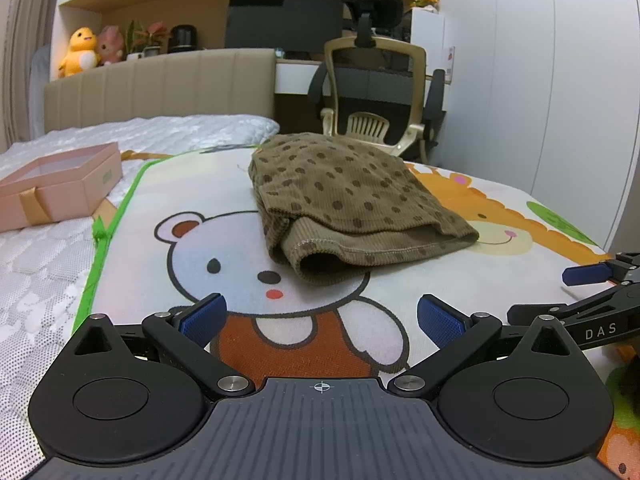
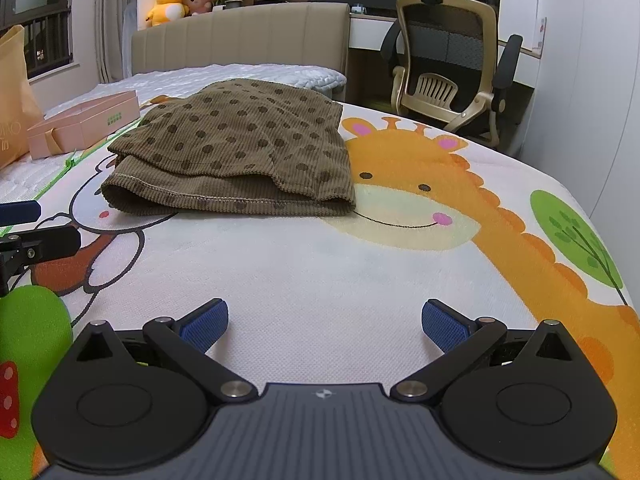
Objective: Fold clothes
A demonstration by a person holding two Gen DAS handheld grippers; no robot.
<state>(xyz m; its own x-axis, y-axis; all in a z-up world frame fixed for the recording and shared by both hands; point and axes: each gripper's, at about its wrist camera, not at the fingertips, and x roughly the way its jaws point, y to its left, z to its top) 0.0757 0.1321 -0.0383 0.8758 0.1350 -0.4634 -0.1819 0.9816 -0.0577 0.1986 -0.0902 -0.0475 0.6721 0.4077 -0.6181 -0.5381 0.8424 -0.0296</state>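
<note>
A brown polka-dot ribbed garment (image 1: pixel 344 204) (image 2: pixel 240 148) lies folded in a compact stack on the cartoon animal mat (image 1: pixel 180 184) (image 2: pixel 360 272) that covers the bed. My left gripper (image 1: pixel 322 320) is open, hovering low over the mat a short way in front of the garment, nothing between its blue pads. My right gripper (image 2: pixel 324 322) is open too, over bare mat in front of the garment's right side, also empty. The right gripper's fingers (image 1: pixel 588 274) show at the right edge of the left wrist view; the left gripper's fingers (image 2: pixel 24 212) show at the left edge of the right wrist view.
A pink open box (image 1: pixel 56 188) (image 2: pixel 88 122) sits on the white mattress left of the mat. An office chair (image 1: pixel 380 92) (image 2: pixel 448 68) stands beyond the bed's far right corner. A padded headboard (image 1: pixel 160 88) and shelf with plush toys (image 1: pixel 82 50) lie behind.
</note>
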